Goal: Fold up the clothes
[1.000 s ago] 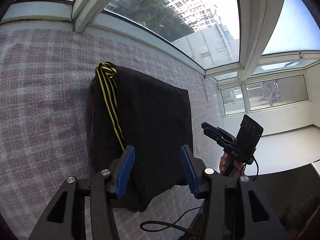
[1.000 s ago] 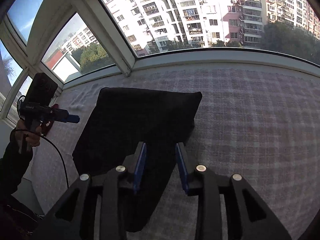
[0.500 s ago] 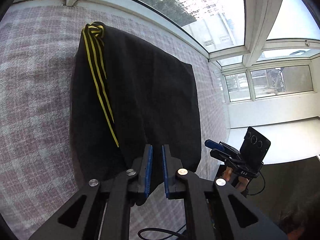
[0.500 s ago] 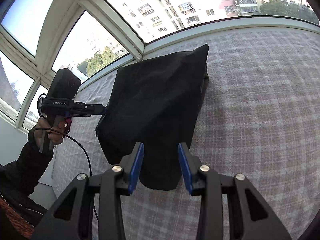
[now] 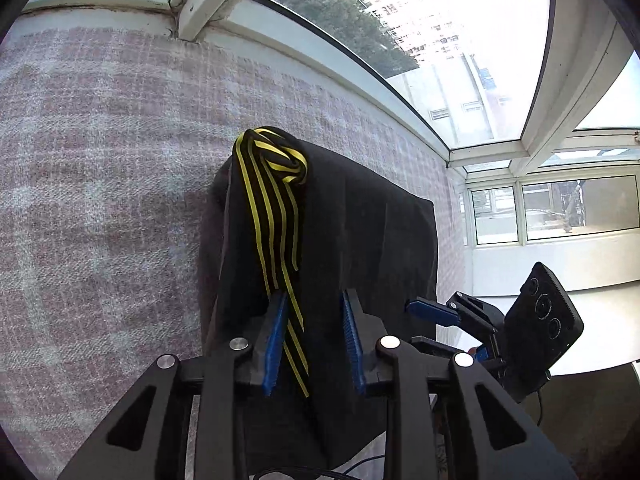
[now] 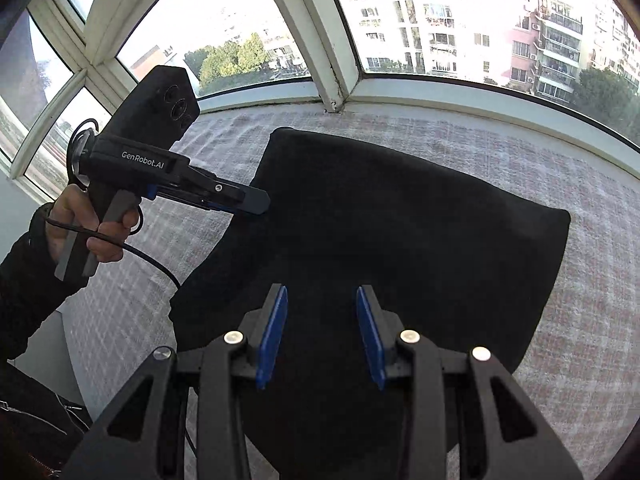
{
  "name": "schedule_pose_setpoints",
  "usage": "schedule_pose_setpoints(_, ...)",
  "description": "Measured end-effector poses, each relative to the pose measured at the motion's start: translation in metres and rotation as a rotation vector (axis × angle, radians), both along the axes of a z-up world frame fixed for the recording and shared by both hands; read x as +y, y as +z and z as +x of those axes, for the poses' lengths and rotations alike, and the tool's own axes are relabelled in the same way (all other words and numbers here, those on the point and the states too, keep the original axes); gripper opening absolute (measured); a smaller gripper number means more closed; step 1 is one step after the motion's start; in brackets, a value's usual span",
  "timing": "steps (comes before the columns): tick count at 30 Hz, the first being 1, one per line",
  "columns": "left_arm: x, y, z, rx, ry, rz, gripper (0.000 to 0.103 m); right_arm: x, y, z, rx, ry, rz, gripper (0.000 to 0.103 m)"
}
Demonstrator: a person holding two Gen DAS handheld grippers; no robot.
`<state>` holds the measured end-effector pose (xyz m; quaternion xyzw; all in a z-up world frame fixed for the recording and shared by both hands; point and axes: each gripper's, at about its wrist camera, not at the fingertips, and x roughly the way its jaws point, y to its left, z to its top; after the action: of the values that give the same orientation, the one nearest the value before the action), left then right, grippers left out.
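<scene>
A black garment (image 5: 360, 240) with a yellow-striped band (image 5: 276, 200) lies folded on the plaid cover; the right wrist view shows it as a plain dark slab (image 6: 400, 220). My left gripper (image 5: 314, 296) is at its near edge, jaws opening, with cloth and the striped band running between the pads, which stand clear of it. In the right wrist view the left gripper (image 6: 260, 202) points at the garment's left edge. My right gripper (image 6: 321, 290) hovers open over the near part of the garment, nothing pinched. It also shows beside the garment's right edge (image 5: 420, 306).
The pink-and-white plaid cover (image 5: 100, 200) runs up to a window sill (image 6: 400, 104) under large panes. A person's hand (image 6: 100, 232) and dark sleeve hold the left tool, with a cable (image 6: 152, 264) trailing below it. The cover's edge drops off at the near left.
The left jaws went from wide to shut at the garment's near edge and now stand partly apart. The right gripper has swung over the garment, nearer the left tool.
</scene>
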<state>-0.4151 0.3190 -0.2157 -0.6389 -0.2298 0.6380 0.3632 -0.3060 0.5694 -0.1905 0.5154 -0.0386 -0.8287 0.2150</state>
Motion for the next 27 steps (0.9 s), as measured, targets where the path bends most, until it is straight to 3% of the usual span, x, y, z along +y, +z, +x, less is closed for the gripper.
schedule_pose_setpoints(2, -0.002, 0.006, -0.007, 0.056, 0.015, -0.031, 0.016, -0.006, 0.000, -0.007, 0.048, -0.017, 0.110, 0.036)
schedule_pose_setpoints(5, -0.003, 0.016, -0.016, 0.129, 0.025, -0.093, 0.016, -0.011, 0.000, -0.012, 0.069, 0.001, 0.196, 0.036)
schedule_pose_setpoints(7, 0.004, 0.021, -0.020, 0.140, 0.011, -0.097, 0.030, -0.006, 0.008, -0.009, 0.100, -0.021, 0.236, 0.036)
schedule_pose_setpoints(9, 0.011, 0.024, -0.024, 0.150, 0.000, -0.104, 0.033, 0.005, 0.014, -0.009, 0.100, -0.055, 0.229, 0.036)
schedule_pose_setpoints(12, 0.029, 0.021, -0.034, 0.170, -0.016, -0.130, 0.031, 0.024, 0.016, -0.014, 0.081, -0.117, 0.248, 0.036)
schedule_pose_setpoints(13, 0.033, 0.021, -0.037, 0.176, -0.019, -0.129, 0.019, 0.031, 0.015, -0.016, 0.071, -0.140, 0.258, 0.036)
schedule_pose_setpoints(15, 0.033, 0.021, -0.043, 0.163, -0.021, -0.093, 0.006, 0.044, 0.013, -0.022, 0.053, -0.185, 0.279, 0.036)
schedule_pose_setpoints(18, 0.029, 0.026, -0.052, 0.155, 0.000, -0.045, 0.006, 0.053, 0.011, -0.028, 0.036, -0.197, 0.234, 0.036)
schedule_pose_setpoints(23, 0.028, 0.020, -0.071, 0.129, 0.004, -0.058, 0.006, 0.053, 0.002, -0.046, 0.045, -0.170, 0.225, 0.041)
schedule_pose_setpoints(25, 0.021, 0.004, -0.072, 0.085, 0.022, -0.096, 0.014, 0.053, -0.013, -0.058, 0.023, -0.154, 0.254, 0.042)
schedule_pose_setpoints(27, 0.010, -0.003, -0.069, 0.031, 0.024, -0.074, 0.018, 0.061, -0.020, -0.066, -0.002, -0.151, 0.223, 0.043)
